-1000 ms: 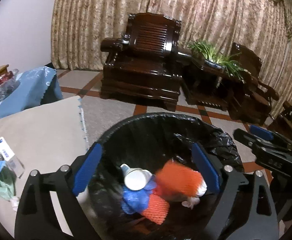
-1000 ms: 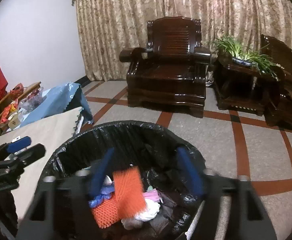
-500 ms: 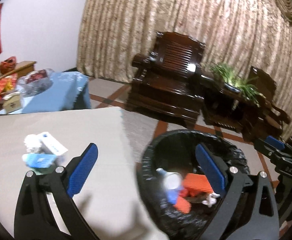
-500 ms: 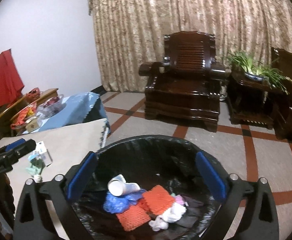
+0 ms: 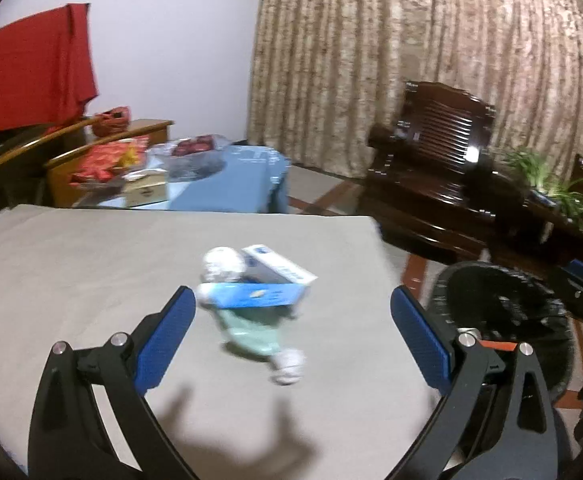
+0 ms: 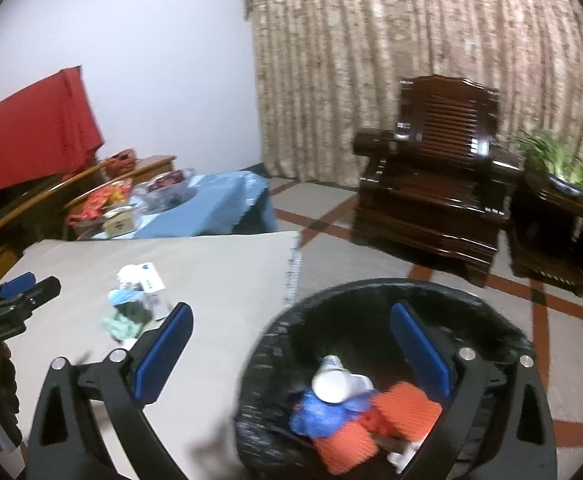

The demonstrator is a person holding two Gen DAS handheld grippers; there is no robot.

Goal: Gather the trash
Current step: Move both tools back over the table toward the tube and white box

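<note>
A small pile of trash lies on the beige table [image 5: 71, 264]: a blue and white box [image 5: 263, 294], a white crumpled wad [image 5: 223, 266] and a green wrapper [image 5: 255, 334]. My left gripper [image 5: 293, 332] is open and empty, hovering over the pile. The same pile shows in the right wrist view [image 6: 137, 300]. My right gripper [image 6: 291, 354] is open and empty above the rim of the black-lined bin [image 6: 371, 288], which holds orange netting [image 6: 407, 404], a blue bag [image 6: 323, 416] and a white cup [image 6: 331, 382].
The bin [image 5: 499, 300] stands on the floor just right of the table edge. A dark wooden armchair [image 6: 435, 184] and a plant stand [image 6: 559, 208] are behind it. A blue-covered side table [image 5: 219, 184] with clutter stands at the table's far side.
Both grippers have swung left, away from the bin toward the table. The left one now faces the trash pile. The orange netting now lies in the bin.
</note>
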